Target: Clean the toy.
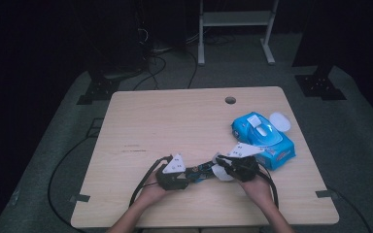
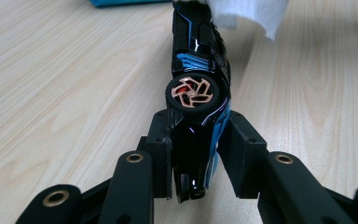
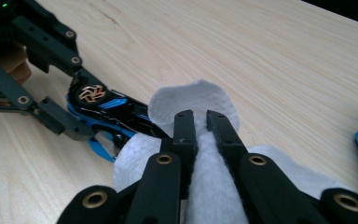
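On the near half of a light wooden table [image 1: 175, 121], a person's two hands meet over a small toy. Largest item on the surface: a blue pack of wet wipes [image 1: 264, 140], right of centre, its white lid flap open toward the far edge; it lies just beside the right gripper.

Left gripper [image 1: 175, 175]: seen in the high view near the front edge, grey three-cornered plate on top, cable trailing left. In its own view its jaws are closed narrow on the rear of a black and blue toy car [image 2: 196, 88], pads pressed to either flank. Car is turned on its side, one copper-spoked wheel [image 2: 192, 92] facing the camera, nose pointing away toward the right gripper.

Right gripper [image 3: 200, 122]: jaws pinched nearly together on a fold of white wipe [image 3: 200, 98]. The wipe bulges around the jaw tips and lies against the front end of the car, covering part of it.

Car sits between the two grippers, near the table's front edge, slightly right of centre.
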Demonstrator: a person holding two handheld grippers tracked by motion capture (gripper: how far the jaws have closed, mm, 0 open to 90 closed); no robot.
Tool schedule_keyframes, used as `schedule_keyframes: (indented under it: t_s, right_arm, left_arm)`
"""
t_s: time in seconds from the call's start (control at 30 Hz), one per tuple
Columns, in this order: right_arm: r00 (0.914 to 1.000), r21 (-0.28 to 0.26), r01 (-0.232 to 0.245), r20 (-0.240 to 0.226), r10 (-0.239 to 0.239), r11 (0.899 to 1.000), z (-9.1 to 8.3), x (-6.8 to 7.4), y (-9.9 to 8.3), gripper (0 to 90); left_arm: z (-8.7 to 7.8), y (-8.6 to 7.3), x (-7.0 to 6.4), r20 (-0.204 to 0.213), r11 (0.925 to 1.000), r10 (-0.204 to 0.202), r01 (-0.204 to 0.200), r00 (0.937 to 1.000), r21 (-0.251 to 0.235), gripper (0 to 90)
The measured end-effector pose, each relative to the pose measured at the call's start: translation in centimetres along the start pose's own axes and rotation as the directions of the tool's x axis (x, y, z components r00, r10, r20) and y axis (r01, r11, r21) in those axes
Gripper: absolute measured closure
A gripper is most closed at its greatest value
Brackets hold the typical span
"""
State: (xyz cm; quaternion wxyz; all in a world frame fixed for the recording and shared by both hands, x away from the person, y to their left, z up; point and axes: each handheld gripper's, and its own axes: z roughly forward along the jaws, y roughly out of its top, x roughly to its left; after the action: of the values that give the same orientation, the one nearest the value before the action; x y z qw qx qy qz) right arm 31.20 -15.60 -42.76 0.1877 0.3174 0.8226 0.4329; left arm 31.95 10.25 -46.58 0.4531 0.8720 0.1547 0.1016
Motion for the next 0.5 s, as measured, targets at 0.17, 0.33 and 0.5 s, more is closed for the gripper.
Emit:
schedule_keyframes:
  t_s: [0.17, 0.33, 0.5]
  right_arm:
    - [0.9999, 0.007, 0.015, 0.002, -0.015, 1.0, 0.0, 0.09, 0.1, 81.8]
    - [0.9998, 0.007, -0.01, 0.017, 0.01, 1.0, -0.25, -0.55, -0.08, 81.8]
    - [1.0, 0.001, 0.003, 0.002, -0.003, 1.0, 0.05, 0.33, 0.12, 81.7]
  left_arm:
    - [-0.02, 0.03, -0.04, -0.003, 1.0, 0.002, -0.002, 1.0, 0.002, 65.7]
    - [-0.04, 0.04, -0.03, -0.005, 1.0, 0.008, -0.008, 1.0, 0.005, 65.7]
    - [-0.01, 0.05, -0.09, -0.005, 1.0, 0.008, -0.008, 1.0, 0.004, 65.8]
